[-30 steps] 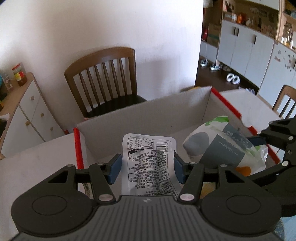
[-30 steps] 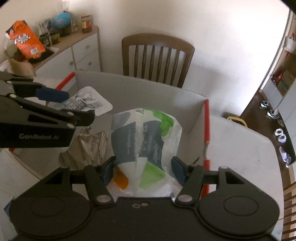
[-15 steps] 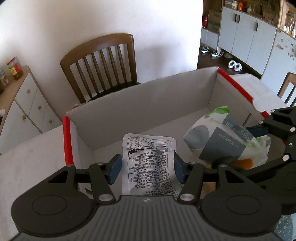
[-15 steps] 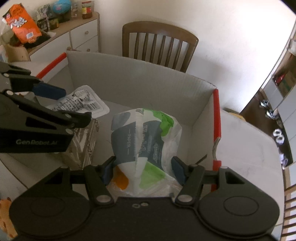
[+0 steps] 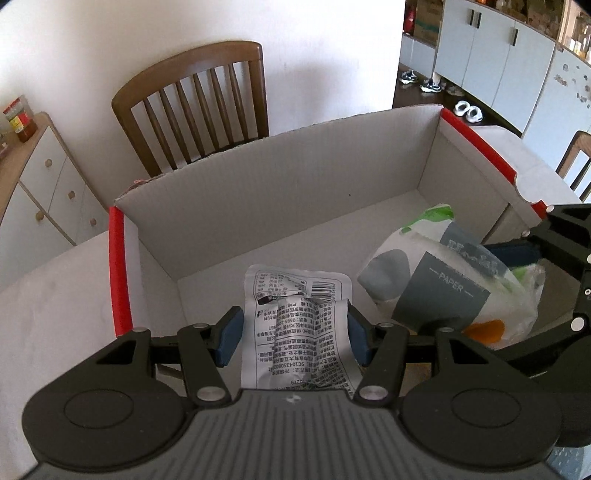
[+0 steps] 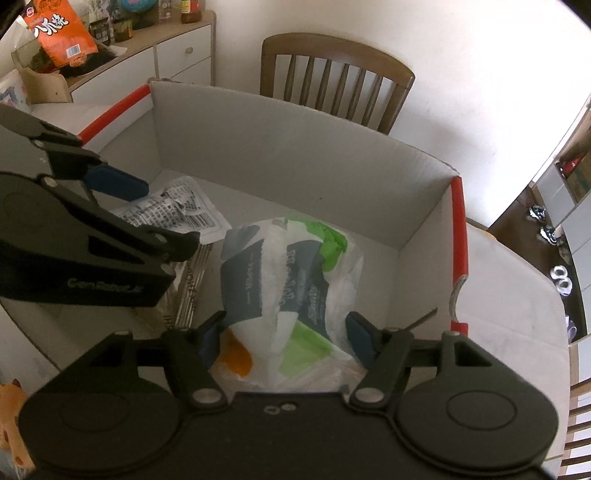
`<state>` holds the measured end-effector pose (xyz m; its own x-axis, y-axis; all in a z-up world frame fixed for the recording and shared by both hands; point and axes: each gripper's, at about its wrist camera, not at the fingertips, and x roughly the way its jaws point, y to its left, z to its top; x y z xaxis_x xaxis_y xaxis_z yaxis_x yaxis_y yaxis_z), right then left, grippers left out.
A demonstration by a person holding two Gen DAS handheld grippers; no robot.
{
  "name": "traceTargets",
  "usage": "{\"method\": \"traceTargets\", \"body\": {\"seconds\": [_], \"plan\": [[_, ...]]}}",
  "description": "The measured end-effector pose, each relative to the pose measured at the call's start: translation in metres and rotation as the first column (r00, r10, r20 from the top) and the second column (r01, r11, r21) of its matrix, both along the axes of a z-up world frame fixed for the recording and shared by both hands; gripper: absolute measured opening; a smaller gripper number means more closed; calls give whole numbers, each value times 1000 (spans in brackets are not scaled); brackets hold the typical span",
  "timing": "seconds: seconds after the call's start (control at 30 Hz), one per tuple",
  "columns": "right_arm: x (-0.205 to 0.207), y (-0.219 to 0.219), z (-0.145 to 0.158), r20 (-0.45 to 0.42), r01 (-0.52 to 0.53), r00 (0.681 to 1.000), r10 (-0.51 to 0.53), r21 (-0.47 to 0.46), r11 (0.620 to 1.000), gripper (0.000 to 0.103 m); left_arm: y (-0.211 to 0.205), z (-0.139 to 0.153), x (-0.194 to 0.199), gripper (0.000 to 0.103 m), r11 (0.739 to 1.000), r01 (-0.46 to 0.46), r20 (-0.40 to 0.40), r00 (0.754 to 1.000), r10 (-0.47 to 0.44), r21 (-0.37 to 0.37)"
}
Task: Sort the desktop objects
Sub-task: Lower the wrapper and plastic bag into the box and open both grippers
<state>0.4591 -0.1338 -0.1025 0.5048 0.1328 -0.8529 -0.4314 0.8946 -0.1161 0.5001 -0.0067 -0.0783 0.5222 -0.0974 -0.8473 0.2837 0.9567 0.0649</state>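
Note:
A white cardboard box (image 5: 118, 266) with red edges lies open on the table. Over its near left part my left gripper (image 5: 293, 338) is shut on a white packet (image 5: 291, 321) covered in black print, which hangs between the blue pads. My right gripper (image 6: 284, 336) has a white, green and grey tissue pack (image 6: 280, 266) between its pads; the jaws are opening, and the pads still touch the pack's sides. The pack (image 5: 443, 291) sits low in the box's right half. A silver foil pack (image 6: 188, 291) lies on the box floor under the left gripper (image 6: 166, 214).
A brown wooden chair (image 5: 192, 107) stands behind the box against the white wall. A white sideboard (image 6: 177, 48) at the left carries jars and an orange snack bag (image 6: 61, 33). White tabletop (image 6: 509, 295) extends right of the box. Pale cabinets (image 5: 480, 55) line the far room.
Both grippers have sunk a little toward the box, each with its thing between the pads. More of the box's inside shows. The right jaws stand slightly wider.

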Motion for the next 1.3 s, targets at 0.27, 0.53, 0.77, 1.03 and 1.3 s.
{"method": "traceTargets", "body": {"seconds": [0.27, 0.53, 0.77, 1.03, 1.3], "plan": [[-1, -2, 5, 6, -4, 1000, 4, 1, 1000, 77, -2, 8, -1, 63, 1000, -5, 12, 1000, 5, -1], [-8, -9, 23, 29, 4, 1000, -4, 32, 999, 80, 0, 29, -13, 63, 1000, -10, 50, 999, 11, -21], [-24, -15, 46, 52, -5, 999, 2, 65, 998, 80, 5, 51, -27, 63, 999, -20, 73, 997, 23, -46], [-43, -21, 68, 69, 0, 998, -7, 92, 996, 80, 8, 76, -50, 63, 998, -25, 103, 994, 31, -62], [-62, -31, 90, 101, 1, 995, -14, 128, 992, 80, 5, 97, -80, 63, 998, 6, 133, 991, 4, -70]]}}
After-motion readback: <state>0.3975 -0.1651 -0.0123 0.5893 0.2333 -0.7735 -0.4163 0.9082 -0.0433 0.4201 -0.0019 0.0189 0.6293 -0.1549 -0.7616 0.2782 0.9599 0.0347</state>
